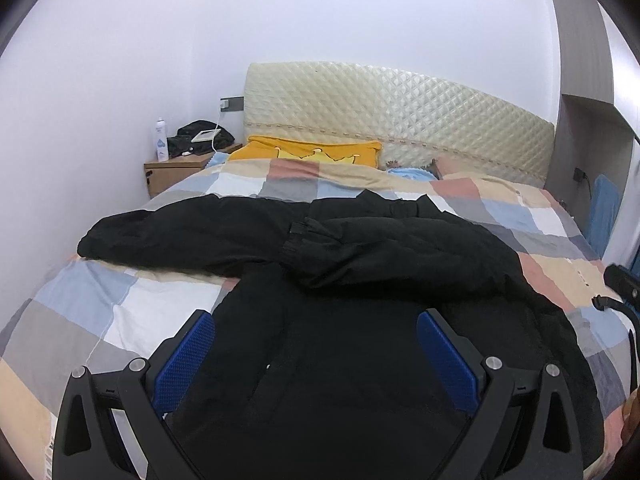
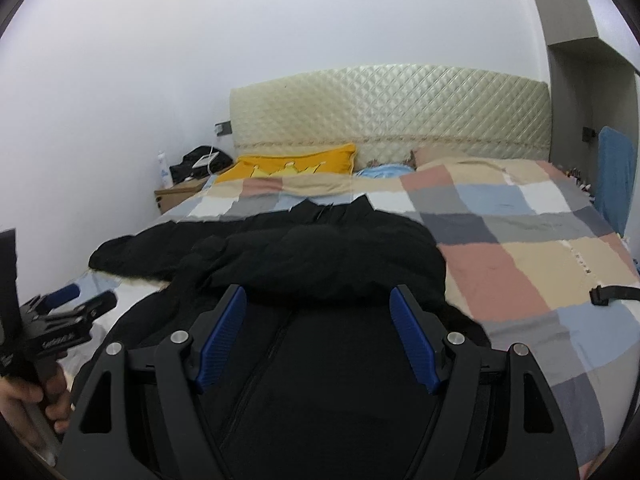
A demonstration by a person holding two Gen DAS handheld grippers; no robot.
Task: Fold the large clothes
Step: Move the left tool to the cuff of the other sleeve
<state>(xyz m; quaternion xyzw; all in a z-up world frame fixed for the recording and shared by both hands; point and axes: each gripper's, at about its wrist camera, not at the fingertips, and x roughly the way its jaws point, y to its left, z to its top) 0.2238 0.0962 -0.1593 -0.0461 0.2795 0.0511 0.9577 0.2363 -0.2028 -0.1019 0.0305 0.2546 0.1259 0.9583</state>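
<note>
On the bed [image 1: 168, 316] with the checked quilt, a big black jacket [image 1: 340, 360] lies spread flat, one sleeve [image 1: 384, 248] folded across its chest and the other stretched out to the left. Left tongs [image 1: 318, 322] hang over the jacket's lower part, jaws wide, nothing in them. Right tongs [image 2: 318, 300] same deal, gaping and empty above the folded sleeve. Yellow pillow [image 1: 308, 152] up by the headboard.

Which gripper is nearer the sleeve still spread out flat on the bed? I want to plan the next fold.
Left. The left gripper hangs over the jacket body on the unfolded sleeve's side; the right gripper sits farther off, facing the folded sleeve.
</note>
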